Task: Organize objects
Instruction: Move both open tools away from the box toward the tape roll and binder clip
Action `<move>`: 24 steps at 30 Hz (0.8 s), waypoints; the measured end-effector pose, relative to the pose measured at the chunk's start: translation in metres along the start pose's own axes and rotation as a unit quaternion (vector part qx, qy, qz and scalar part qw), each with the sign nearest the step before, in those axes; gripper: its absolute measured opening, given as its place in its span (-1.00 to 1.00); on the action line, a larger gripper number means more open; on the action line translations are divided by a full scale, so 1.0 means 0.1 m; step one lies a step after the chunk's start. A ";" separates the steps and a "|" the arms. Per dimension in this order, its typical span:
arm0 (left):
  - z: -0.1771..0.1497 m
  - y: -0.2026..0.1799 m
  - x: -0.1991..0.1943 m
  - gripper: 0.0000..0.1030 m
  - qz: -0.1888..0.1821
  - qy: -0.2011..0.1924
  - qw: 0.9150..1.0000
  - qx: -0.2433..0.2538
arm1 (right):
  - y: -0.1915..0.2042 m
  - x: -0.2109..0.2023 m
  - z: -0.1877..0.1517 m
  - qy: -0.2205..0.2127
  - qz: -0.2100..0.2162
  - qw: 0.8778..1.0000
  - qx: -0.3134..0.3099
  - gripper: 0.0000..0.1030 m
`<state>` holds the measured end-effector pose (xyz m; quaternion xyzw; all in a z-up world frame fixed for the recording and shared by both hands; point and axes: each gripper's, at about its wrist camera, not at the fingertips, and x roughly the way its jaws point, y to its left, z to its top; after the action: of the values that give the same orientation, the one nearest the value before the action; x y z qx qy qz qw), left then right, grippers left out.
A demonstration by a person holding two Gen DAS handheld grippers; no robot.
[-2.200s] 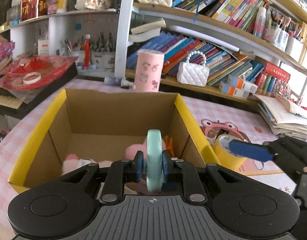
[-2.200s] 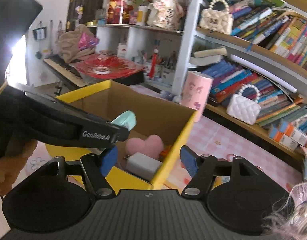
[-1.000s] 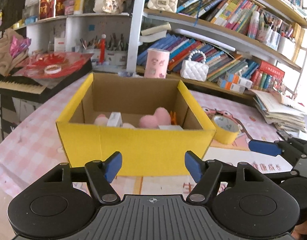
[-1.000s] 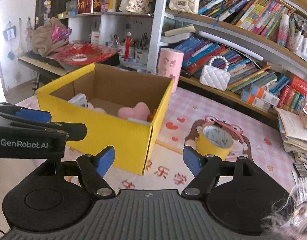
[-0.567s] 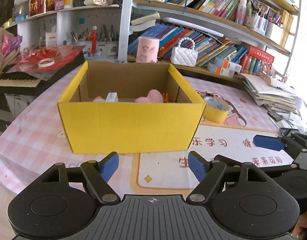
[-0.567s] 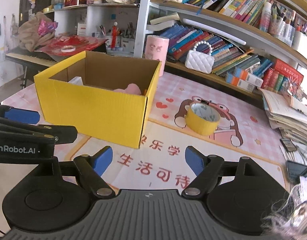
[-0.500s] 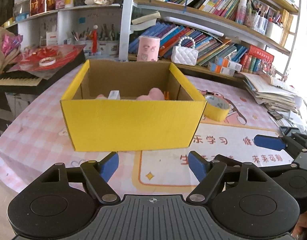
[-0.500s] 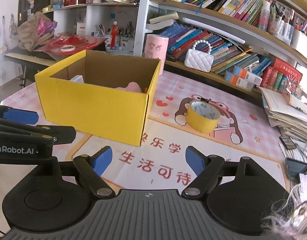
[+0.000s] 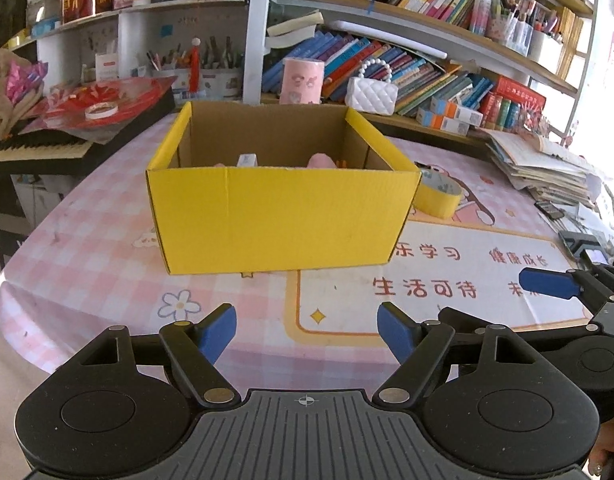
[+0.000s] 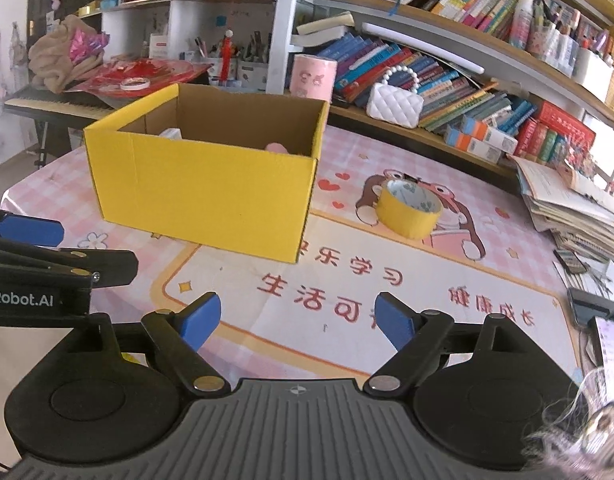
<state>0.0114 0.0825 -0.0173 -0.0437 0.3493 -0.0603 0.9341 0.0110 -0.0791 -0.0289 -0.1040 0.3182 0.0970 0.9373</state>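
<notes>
Left gripper (image 9: 307,328): fingers apart, nothing between them; the teal tape roll it was clamping over the box a couple of seconds back is gone, presumably dropped inside. Right gripper (image 10: 294,318): jaws opening, also empty. Both have backed off to the near edge of the pink table (image 9: 87,248), side by side. Yellow box (image 9: 281,216) sits mid-table, well apart from both; a pink heart (image 9: 319,160) and a small white box (image 9: 247,159) peek over its rim. Yellow tape roll (image 10: 409,208) lies just right of the box, still out. Likely next pick, closer to the right gripper.
</notes>
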 end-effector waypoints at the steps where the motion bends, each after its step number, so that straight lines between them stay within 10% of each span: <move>1: -0.01 0.00 0.00 0.55 -0.003 0.001 1.000 0.000 | 0.00 -0.01 -0.02 0.002 -0.004 1.000 0.002 0.62; 24: 0.06 -0.67 0.29 0.55 -0.099 0.022 0.992 0.069 | -0.72 -0.23 -0.40 0.043 -0.111 0.987 0.109 0.63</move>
<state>0.0312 0.0119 -0.0234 -0.0118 0.3586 -0.1771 0.9165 -0.0120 -0.1611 -0.0357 -0.0399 0.3535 -0.0473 0.9334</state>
